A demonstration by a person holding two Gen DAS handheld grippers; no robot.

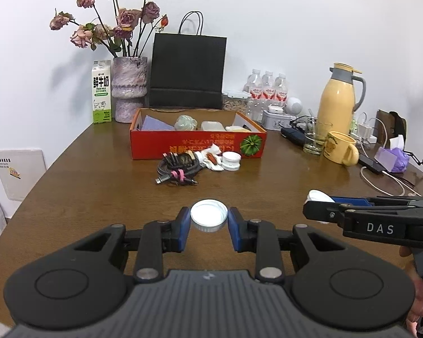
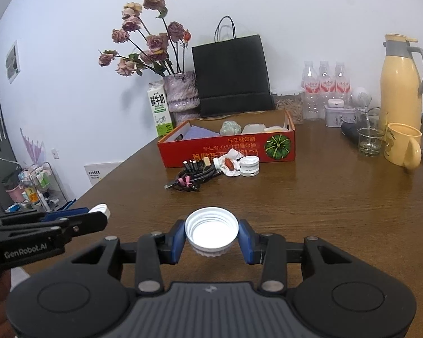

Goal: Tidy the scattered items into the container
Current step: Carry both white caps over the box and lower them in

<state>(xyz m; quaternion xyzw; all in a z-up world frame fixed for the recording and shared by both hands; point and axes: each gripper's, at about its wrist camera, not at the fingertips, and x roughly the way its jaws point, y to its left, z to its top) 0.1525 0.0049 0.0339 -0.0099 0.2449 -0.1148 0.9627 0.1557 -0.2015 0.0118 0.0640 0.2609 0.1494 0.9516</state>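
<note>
While each claw gripped a white cap, the left claw [image 1: 209, 219] its cap [image 1: 209, 216] and the right claw [image 2: 211, 235] another cap [image 2: 211, 231], the red box [image 1: 197, 142] at twelve o'clock held several items. Cables [image 1: 176, 167], a wrapper [image 1: 211, 157] and a white lid [image 1: 231, 160] lay touching its near wall; nothing blocked the worktop [image 1: 98, 186] between.
</note>
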